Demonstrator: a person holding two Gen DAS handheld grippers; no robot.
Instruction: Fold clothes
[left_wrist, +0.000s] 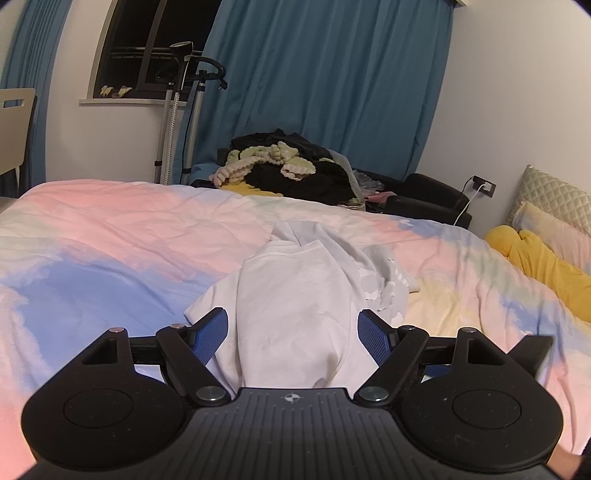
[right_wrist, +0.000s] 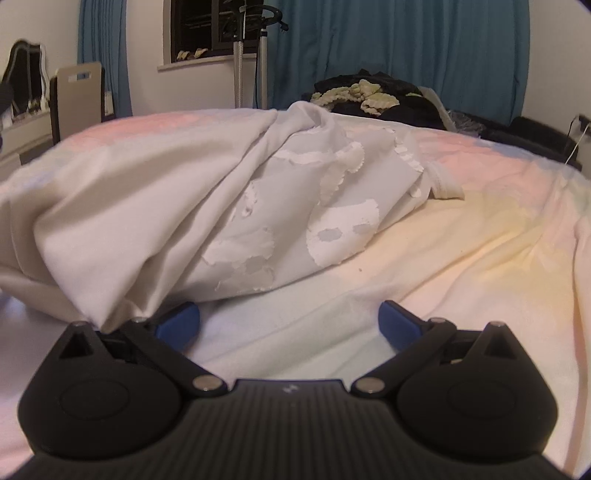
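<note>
Dim indoor light, fisheye edges, slight blur rt view

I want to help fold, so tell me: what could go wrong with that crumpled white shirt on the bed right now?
1. The crumpled white cotton shirt bulges between the wide-open jaws of the left hand-held gripper; closing there could pinch several layers at once and leave the fold lumpy.
2. The right hand-held gripper is open over bare pastel bedspread, so it might grab the bedding instead.
3. The cracked, peeling white print could flake further if dragged.
</note>
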